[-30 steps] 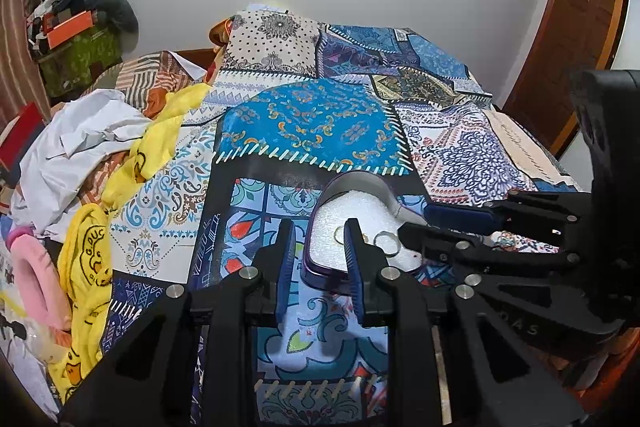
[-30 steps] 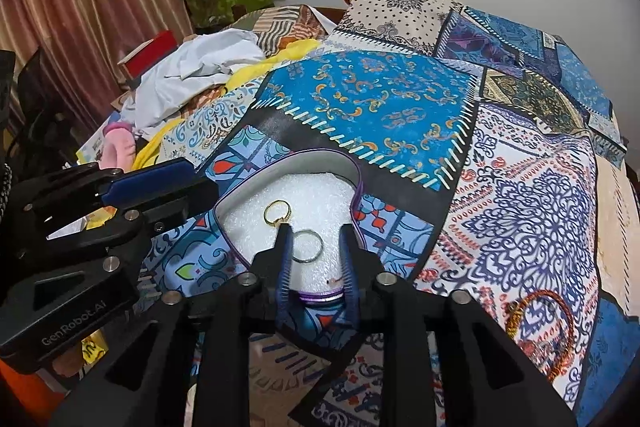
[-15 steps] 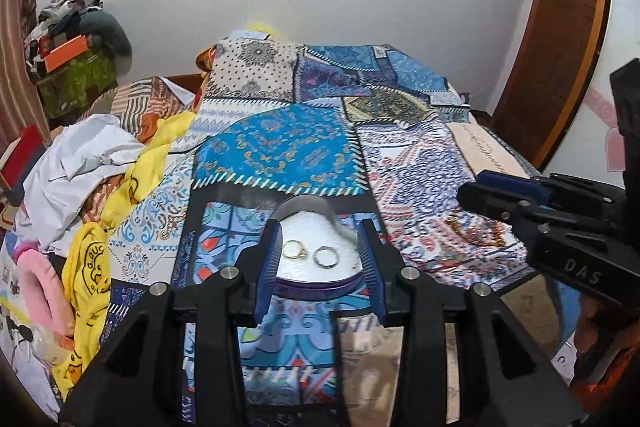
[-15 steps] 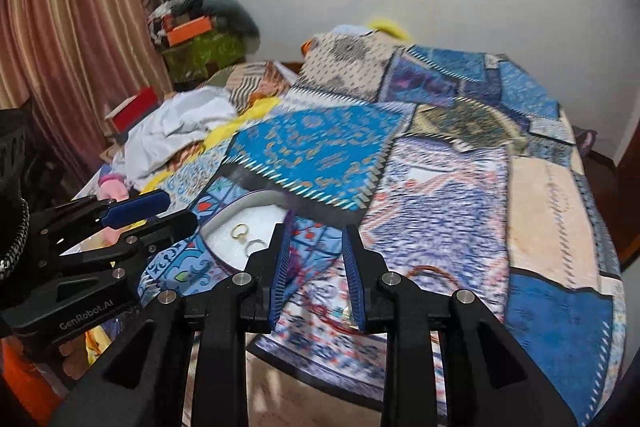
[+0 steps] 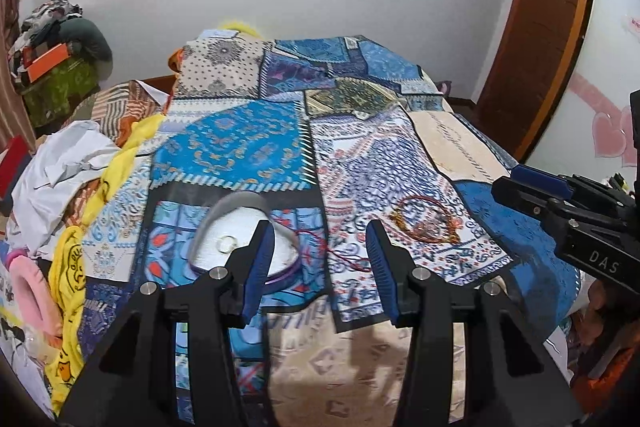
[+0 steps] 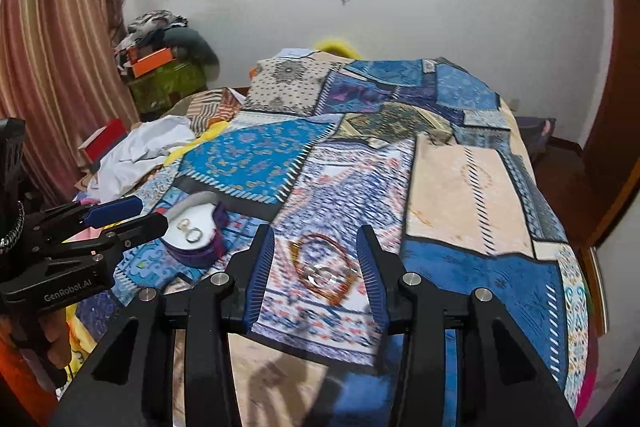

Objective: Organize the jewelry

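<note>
A purple heart-shaped jewelry box point(image 5: 280, 269) with a white lining lies open on the patchwork bedspread; it also shows in the right wrist view point(image 6: 200, 251). Two rings point(image 6: 189, 230) lie inside it; one ring point(image 5: 225, 243) shows in the left wrist view. A red-and-gold beaded necklace point(image 6: 324, 269) lies on the bedspread right of the box, also in the left wrist view point(image 5: 424, 221). My left gripper point(image 5: 320, 263) is open and empty, pulled back near the bed's front edge. My right gripper point(image 6: 318, 267) is open and empty, with the necklace framed between its fingers.
A patchwork bedspread point(image 5: 256, 147) covers the bed. Piled clothes, white point(image 5: 60, 163) and yellow point(image 5: 72, 267), lie along the left side. A wooden door point(image 5: 536, 39) stands at the right. A striped curtain point(image 6: 52, 59) hangs at the left.
Both grippers have drawn back from the box and opened wide. The right gripper has swung right, from over the box to facing the necklace.
</note>
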Demonstrator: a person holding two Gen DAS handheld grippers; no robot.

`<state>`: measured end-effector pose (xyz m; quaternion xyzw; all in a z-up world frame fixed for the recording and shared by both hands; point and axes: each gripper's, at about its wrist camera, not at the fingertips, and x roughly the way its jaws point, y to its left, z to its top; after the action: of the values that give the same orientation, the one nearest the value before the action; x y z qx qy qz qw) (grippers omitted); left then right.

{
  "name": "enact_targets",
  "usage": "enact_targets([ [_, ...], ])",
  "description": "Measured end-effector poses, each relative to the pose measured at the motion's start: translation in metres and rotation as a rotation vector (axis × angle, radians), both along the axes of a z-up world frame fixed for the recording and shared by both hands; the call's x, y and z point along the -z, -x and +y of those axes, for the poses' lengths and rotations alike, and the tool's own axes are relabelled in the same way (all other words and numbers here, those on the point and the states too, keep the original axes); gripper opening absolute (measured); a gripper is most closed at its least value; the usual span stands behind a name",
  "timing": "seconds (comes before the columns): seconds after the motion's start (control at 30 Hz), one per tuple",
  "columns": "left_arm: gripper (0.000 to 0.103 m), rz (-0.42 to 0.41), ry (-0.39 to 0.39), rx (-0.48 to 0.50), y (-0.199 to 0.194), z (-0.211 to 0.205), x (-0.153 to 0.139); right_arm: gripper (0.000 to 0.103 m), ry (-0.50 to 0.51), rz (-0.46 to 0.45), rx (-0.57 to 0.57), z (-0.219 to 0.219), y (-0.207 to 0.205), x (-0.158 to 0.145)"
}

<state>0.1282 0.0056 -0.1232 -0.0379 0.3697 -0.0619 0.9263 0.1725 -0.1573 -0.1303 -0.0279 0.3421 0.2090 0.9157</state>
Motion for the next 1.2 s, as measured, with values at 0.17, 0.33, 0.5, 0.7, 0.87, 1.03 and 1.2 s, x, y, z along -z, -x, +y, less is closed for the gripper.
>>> enact_targets([
  [0.17,0.047,0.038,-0.005,0.024,-0.005,-0.017,0.012,0.039,-0.006,0.023,0.017,-0.017,-0.001,0.008],
  [0.33,0.047,0.089,0.005,0.047,-0.008,-0.027,0.028,0.039,-0.008,0.051,0.022,-0.026,-0.001,0.019],
  [0.5,0.046,0.125,0.02,0.07,-0.013,-0.035,0.043,0.039,-0.013,0.086,0.017,-0.032,-0.004,0.03],
  [0.7,0.046,0.157,0.028,0.078,-0.021,-0.039,0.057,0.039,-0.015,0.111,0.008,-0.034,-0.009,0.038],
  [0.87,0.045,0.158,0.038,0.074,-0.03,-0.038,0.061,0.039,-0.021,0.123,0.004,-0.033,-0.011,0.041],
  [1.03,0.035,0.149,0.045,0.086,-0.036,-0.04,0.064,0.039,-0.019,0.13,0.001,-0.031,-0.011,0.042],
  [1.2,0.011,0.145,0.067,0.125,-0.035,-0.043,0.063,0.039,-0.019,0.132,-0.003,-0.029,-0.01,0.042],
])
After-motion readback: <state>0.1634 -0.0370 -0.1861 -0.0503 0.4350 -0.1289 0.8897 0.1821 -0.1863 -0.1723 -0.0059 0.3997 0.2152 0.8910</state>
